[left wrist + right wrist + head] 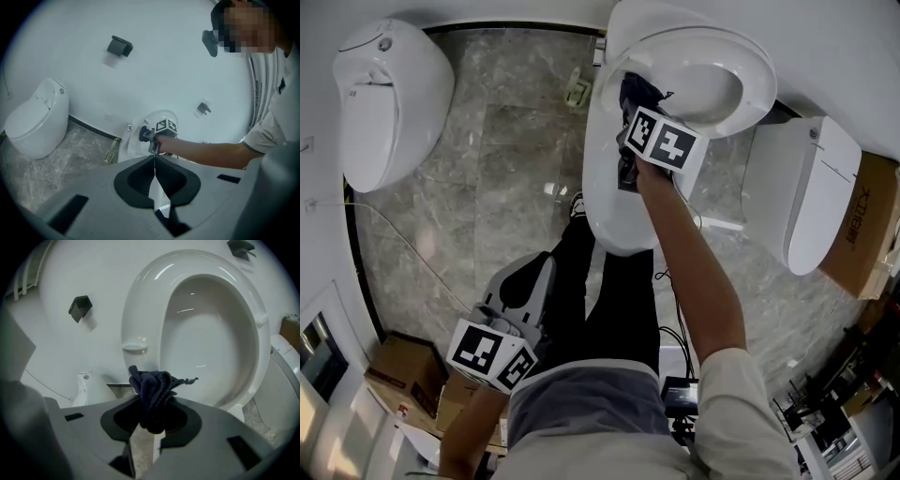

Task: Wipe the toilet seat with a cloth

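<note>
A white toilet stands in the middle, its seat ring (756, 86) at the top of the head view. My right gripper (636, 111) reaches out to the ring's near left edge, shut on a bunched dark blue cloth (639, 92). In the right gripper view the cloth (154, 389) bulges out of the right gripper (152, 414) just below the seat ring (140, 310); I cannot tell whether it touches. My left gripper (534, 277) hangs back by my left leg, shut and empty. Its view shows the left gripper (154, 162) pointed toward the toilet (133, 143).
A second toilet (389, 103) stands at the left and a third toilet (811, 187) at the right. Cardboard boxes (867, 225) (403, 370) sit at both sides. Cables (677, 339) lie on the marble floor (497, 178) near my legs. A dark wall bracket (80, 307) is left of the seat.
</note>
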### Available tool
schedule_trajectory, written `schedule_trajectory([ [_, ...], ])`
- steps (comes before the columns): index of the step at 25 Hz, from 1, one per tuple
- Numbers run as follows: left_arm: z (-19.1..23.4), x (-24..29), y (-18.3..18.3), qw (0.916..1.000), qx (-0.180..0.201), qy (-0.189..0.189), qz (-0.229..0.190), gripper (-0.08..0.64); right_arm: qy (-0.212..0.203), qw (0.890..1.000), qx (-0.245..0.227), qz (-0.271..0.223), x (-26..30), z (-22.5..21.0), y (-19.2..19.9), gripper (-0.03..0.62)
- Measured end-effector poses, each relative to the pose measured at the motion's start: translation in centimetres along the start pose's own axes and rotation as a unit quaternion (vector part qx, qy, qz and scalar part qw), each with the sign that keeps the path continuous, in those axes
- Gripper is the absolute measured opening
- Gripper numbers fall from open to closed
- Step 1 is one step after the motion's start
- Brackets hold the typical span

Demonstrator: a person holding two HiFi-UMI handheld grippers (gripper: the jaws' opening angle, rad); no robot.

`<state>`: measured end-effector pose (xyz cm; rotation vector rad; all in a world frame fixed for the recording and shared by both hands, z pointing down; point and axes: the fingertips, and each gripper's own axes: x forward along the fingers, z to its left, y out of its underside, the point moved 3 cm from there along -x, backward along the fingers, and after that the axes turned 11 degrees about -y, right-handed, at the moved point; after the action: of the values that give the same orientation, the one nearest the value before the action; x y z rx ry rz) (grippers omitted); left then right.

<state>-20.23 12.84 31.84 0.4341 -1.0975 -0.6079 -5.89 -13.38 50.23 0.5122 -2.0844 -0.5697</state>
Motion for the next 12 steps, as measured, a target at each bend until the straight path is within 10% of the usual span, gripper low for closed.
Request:
schedule_trajectory([
  [12,0.7,0.8,0.2,0.9998,-0.02,-0.006,0.004,0.008,0.004,0.999,-0.015,0.032,2.0,-1.4,2.7,0.102],
])
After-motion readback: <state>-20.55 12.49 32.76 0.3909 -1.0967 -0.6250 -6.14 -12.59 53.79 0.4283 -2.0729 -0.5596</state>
